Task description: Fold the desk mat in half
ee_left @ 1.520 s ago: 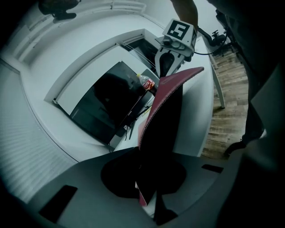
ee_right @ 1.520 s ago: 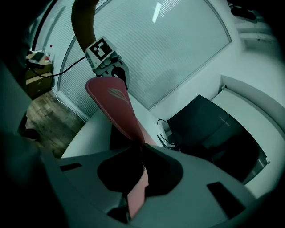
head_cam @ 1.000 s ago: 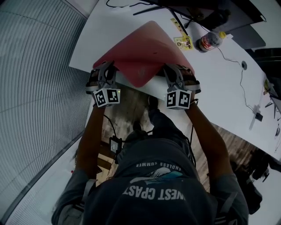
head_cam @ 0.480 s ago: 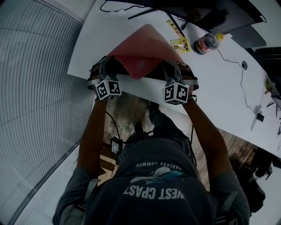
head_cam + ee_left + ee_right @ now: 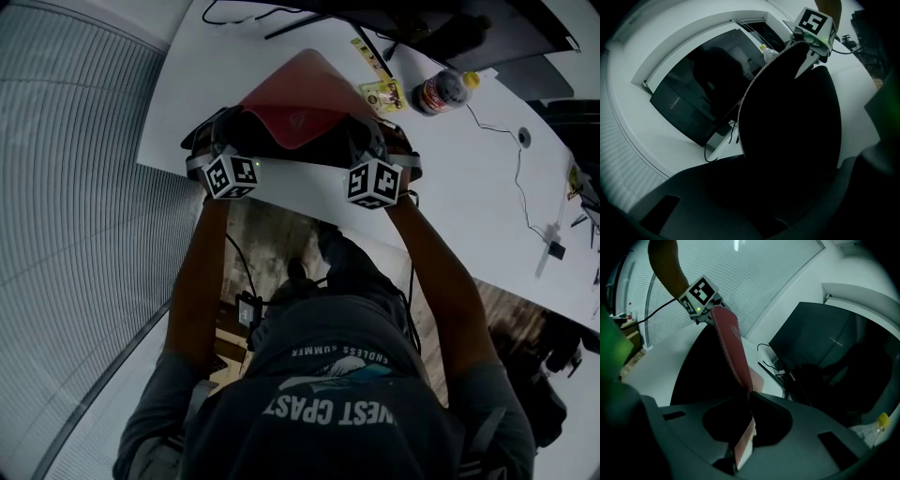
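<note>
Over counter (image 5: 469, 202) edge: left tongs (image 5: 228, 131), right tongs (image 5: 366, 141) clamp desk mat (image 5: 298, 98) corners; edge carried farther forward, fold advancing.

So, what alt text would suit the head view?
From above, a person's left gripper and right gripper each clamp the near edge of a red desk mat, held raised over a white table. A bottle lies farther back.

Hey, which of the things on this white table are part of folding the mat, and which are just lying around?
In the job:
desk mat
left gripper and right gripper, both shut on the mat's lifted edge

Just lying about:
drink bottle
small yellow card
monitor
</note>
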Tool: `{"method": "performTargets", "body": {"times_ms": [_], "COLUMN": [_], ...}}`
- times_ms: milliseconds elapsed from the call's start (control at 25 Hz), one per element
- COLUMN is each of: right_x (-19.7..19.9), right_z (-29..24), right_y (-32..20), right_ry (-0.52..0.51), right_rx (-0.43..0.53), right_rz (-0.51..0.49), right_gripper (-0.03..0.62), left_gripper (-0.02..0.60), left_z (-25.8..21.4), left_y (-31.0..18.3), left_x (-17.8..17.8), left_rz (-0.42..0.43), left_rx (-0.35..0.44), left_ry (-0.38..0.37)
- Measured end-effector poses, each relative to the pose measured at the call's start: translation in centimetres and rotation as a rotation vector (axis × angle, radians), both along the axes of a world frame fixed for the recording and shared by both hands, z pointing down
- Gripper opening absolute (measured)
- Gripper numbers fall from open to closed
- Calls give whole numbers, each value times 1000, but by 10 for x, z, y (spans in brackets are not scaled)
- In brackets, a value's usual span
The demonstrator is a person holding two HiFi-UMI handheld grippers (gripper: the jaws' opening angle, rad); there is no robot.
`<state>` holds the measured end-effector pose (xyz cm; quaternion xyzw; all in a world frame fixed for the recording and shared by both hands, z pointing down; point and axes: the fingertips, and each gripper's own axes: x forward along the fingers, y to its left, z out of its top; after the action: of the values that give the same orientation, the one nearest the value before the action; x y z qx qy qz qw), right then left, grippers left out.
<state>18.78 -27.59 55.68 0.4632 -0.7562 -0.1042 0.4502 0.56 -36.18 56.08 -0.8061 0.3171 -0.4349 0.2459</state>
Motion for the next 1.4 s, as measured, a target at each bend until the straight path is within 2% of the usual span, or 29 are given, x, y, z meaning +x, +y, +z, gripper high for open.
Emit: {"method": "performTargets", "body": {"times_ms": [440,840,1040,1200,1400], "right_x": [9,11,10,8,12], "right_z": [27,42,53,59,63], "right_y": [-19,-25,-22,-19,-25], "right_ry": [-10,-55,-100,-126,-119], "right_rx": [-113,-196,-249,-287,-299], "right_rz": [29,56,66,70,66], "right_gripper": [49,54,52,57,57], "left_gripper": [37,58,92,92,92], "left_z": [37,40,42,43,33], "left_y": [-19,-20,-16,-10,-11], "left_x": [11,8,3,-3,-2], "left_rz": [-8,-45,-75,-103,-118], "left_rx": [-102,-121,-146,-157,-128], "left_ry": [-34,-43,-24,-7,47]}}
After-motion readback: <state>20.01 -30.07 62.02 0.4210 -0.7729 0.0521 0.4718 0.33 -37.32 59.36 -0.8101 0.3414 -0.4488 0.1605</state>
